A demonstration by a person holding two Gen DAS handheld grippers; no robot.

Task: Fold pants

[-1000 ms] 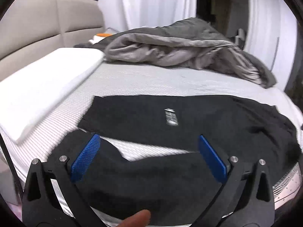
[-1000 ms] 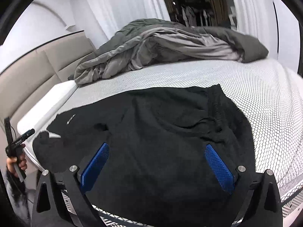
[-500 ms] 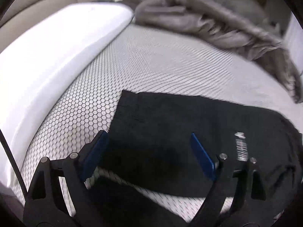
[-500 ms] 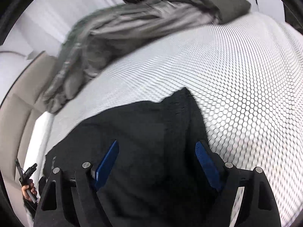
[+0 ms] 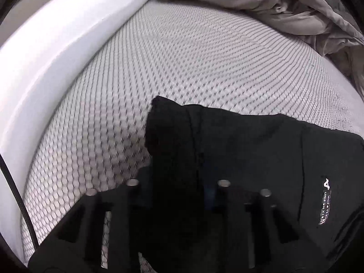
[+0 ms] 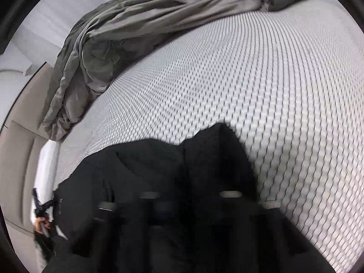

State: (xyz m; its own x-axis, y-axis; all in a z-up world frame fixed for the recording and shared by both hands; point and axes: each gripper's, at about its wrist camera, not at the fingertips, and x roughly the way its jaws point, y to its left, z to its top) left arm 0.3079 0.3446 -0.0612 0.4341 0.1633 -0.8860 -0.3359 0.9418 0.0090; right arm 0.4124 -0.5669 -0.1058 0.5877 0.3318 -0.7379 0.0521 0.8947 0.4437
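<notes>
Now both grippers are pinched onto the far edge of the pants.

Closing just now, the left gripper (image 5: pixel 179 195) has its fingers nipped on the hem of a leg of the black pants (image 5: pixel 250 150), while the right gripper (image 6: pixel 188 204) is shut on cloth at the waist end (its pads are hidden in the dark fabric). The pants lie crosswise on the bed (image 5: pixel 193 52), long axis running between the 2 hands, so folding likely means drawing this edge toward the person.

Black pants (image 5: pixel 250 150), grey honeycomb-patterned mattress (image 5: pixel 182 68), grey duvet (image 6: pixel 136 22).
</notes>
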